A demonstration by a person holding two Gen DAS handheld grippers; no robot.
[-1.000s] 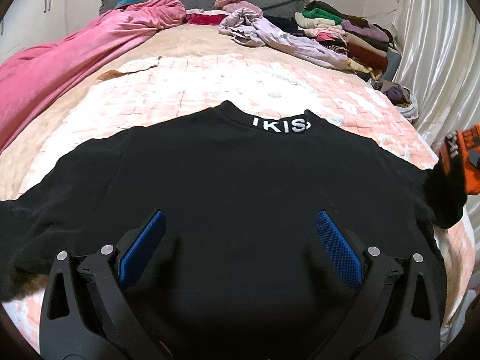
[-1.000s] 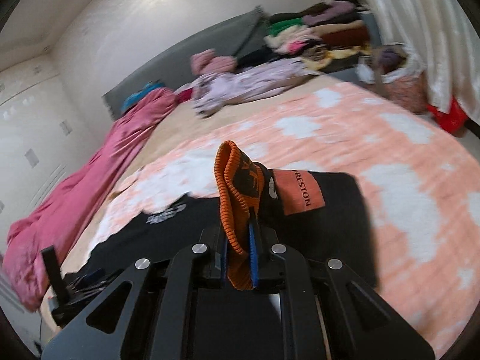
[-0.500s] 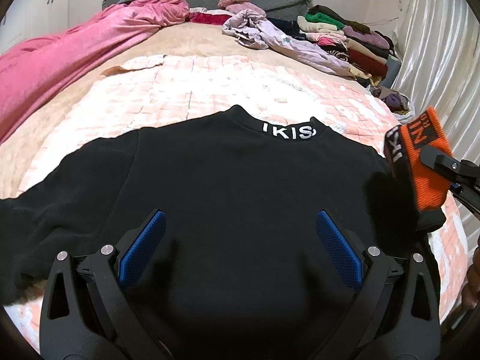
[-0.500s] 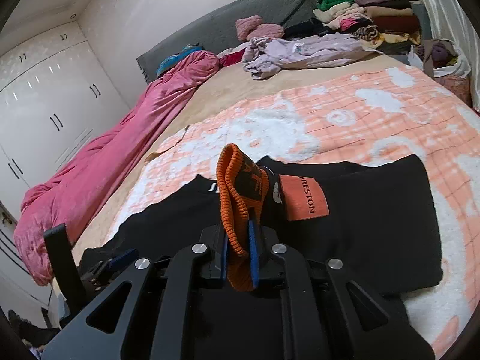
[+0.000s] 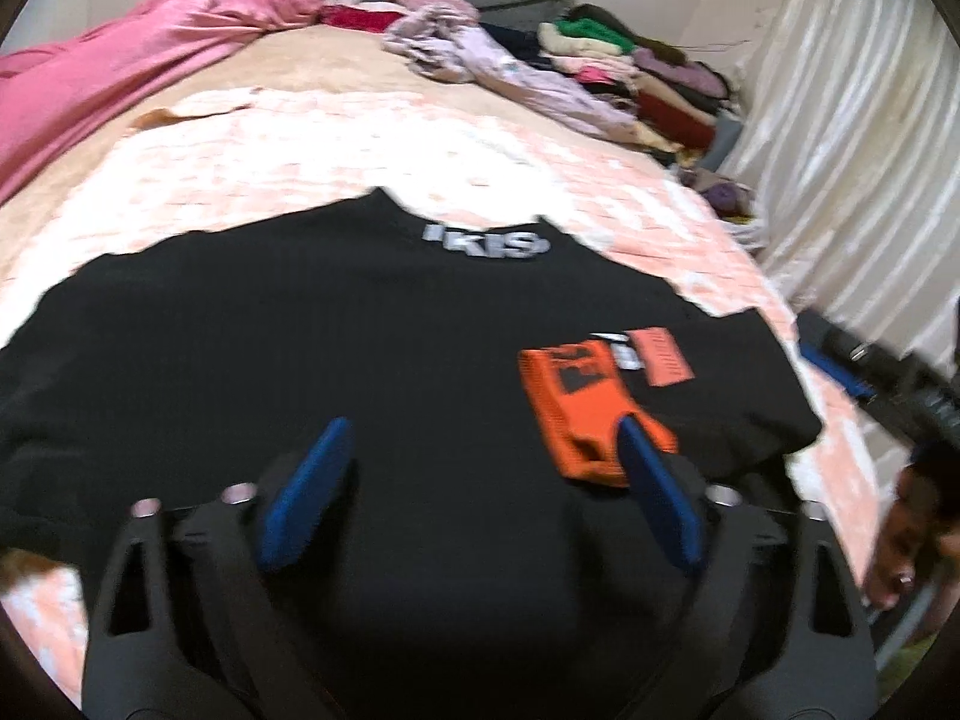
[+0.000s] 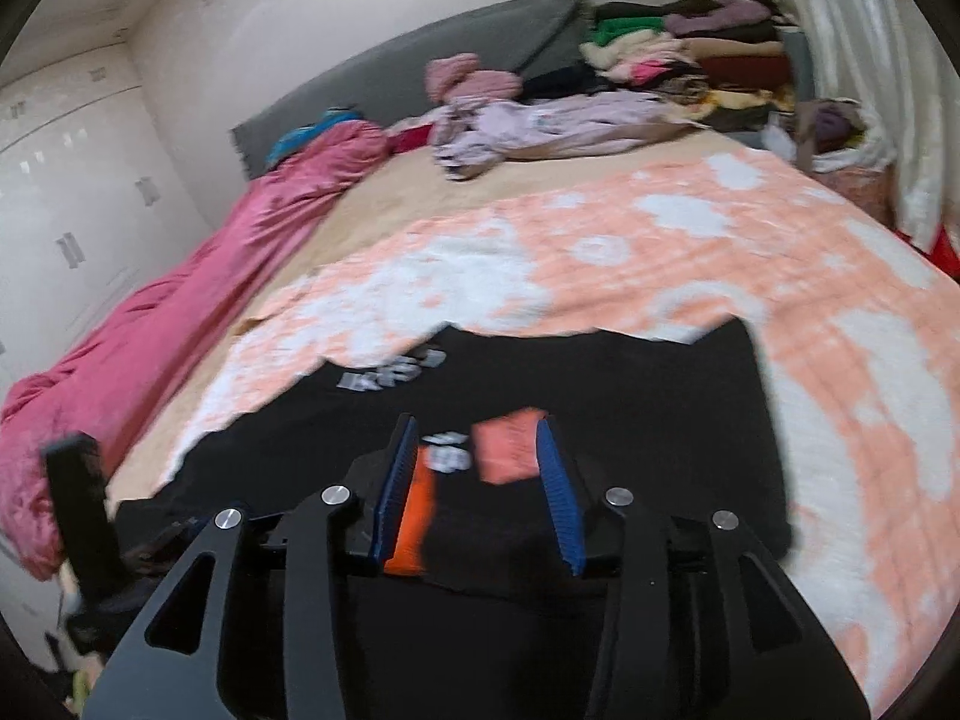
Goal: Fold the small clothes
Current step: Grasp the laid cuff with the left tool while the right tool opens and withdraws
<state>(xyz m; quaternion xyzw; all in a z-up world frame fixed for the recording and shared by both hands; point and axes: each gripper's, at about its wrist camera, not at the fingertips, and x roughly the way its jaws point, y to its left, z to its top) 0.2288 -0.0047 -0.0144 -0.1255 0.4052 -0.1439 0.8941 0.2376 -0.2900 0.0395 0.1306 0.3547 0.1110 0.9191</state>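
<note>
A: Now that the right gripper (image 6: pixel 480 486) has just been opening, its blue pads stand apart and pinch nothing. The orange ribbed cuff (image 6: pixel 414 516) of the sleeve lies just inside its left pad, and I cannot tell whether the two touch.

B: So the sleeve is laid down?

A: It looks so. The cuff and the salmon-pink rectangular label (image 5: pixel 663 354) next to it rest on the chest of the black long-sleeved knit top (image 5: pixel 300 348), which is spread on the peach-and-white blotched blanket (image 6: pixel 750 252) over the bed. I judge that the right sleeve fold is set and the release is the step in hand.

B: How should that be done well?

A: Draw the right gripper back along its own line with the pads spread, so neither pad drags the cuff off the chest. The knit is soft and will follow any snag.

B: And the other hand?

A: The left gripper (image 5: pixel 480 492) has just been closing a little, yet its pads are wide apart over the lower middle of the top, holding nothing. Its right pad hides part of the cuff, so contact there is unclear.

B: What comes after?

A: Probably the opposite sleeve, which runs off the left edge of the left wrist view. A grip near its cuff and a fold across to match would keep the shape even. Both views are blurred, so fine creases cannot be read.
</note>
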